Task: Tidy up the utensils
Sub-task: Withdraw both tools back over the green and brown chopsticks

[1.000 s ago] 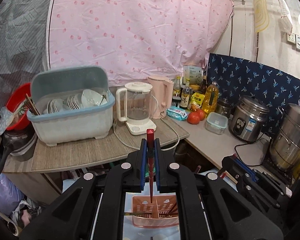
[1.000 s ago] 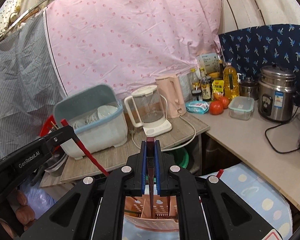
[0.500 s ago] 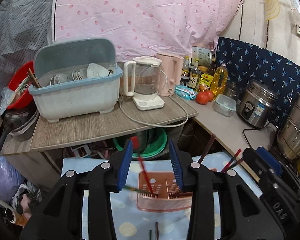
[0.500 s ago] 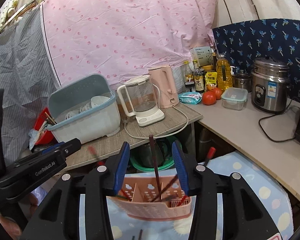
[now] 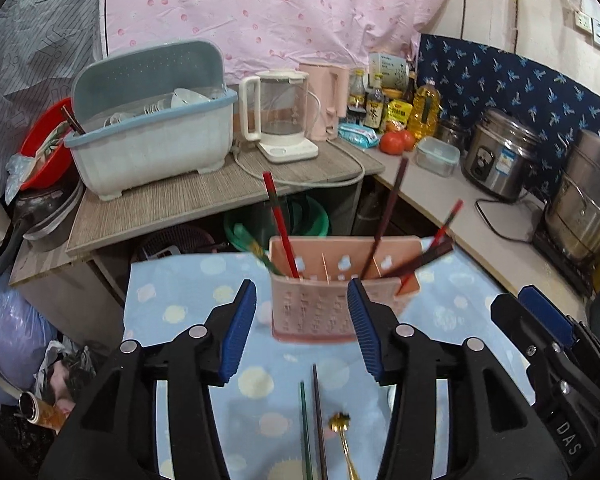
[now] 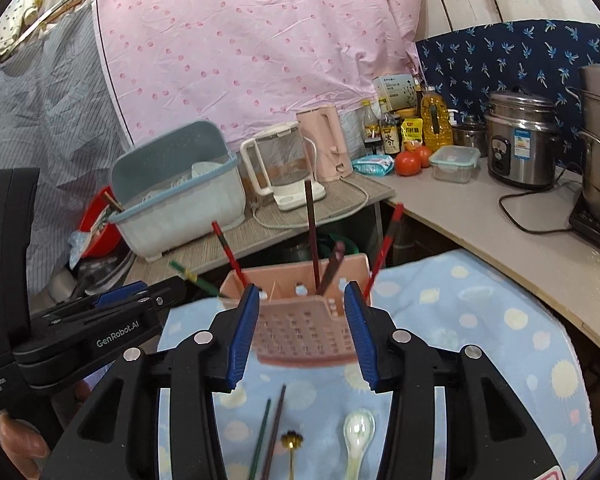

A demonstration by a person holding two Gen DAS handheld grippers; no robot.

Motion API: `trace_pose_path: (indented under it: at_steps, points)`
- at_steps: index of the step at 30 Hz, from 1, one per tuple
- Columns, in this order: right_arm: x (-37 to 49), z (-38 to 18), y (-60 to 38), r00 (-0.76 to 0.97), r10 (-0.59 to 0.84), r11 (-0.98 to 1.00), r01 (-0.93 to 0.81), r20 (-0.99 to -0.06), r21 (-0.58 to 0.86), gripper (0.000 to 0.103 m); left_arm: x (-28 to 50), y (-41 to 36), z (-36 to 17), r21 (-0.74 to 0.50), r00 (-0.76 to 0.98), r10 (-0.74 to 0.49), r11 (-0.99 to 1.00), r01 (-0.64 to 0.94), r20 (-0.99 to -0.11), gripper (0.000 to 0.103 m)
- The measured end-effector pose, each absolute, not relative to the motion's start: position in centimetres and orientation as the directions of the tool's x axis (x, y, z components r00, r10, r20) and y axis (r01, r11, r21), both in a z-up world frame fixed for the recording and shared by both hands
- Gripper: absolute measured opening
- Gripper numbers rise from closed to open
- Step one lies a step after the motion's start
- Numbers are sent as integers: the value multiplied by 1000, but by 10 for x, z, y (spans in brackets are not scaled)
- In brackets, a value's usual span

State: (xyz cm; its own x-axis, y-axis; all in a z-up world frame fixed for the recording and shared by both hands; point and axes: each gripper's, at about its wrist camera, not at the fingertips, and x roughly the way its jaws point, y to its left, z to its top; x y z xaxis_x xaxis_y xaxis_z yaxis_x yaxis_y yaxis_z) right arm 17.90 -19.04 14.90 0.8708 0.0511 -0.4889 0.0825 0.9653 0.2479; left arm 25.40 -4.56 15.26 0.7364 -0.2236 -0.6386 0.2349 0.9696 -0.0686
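Blue-padded fingers (image 5: 238, 328) of the left gripper (image 5: 302, 330) are spreading apart with nothing between them; the pink utensil basket (image 5: 312, 308) stands just beyond the tips, framed in the gap. The right gripper (image 6: 302, 330) hangs half open and empty, the same basket (image 6: 300, 320) straight ahead of its pads. Red chopsticks (image 5: 280, 228) and dark chopsticks (image 5: 384, 216) lean upright in the basket's compartments, with a green one (image 6: 192, 276) slanting out at its left end. Below the fingers, on the blue dotted cloth (image 6: 480, 320), lie a green and a dark chopstick (image 6: 274, 428), a gold spoon (image 6: 292, 446) and a white spoon (image 6: 358, 434). A dish rack (image 5: 152, 136) and kettle (image 5: 278, 120) sit on the counter beyond.
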Motion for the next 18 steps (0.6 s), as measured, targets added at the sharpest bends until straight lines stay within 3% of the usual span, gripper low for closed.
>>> trace_pose_path:
  at_steps: [18]
  points:
    - [69,29,-173,731,49,970,128,-681,207,43,146,-28,16,-112,526,-235,961,254,-817,46]
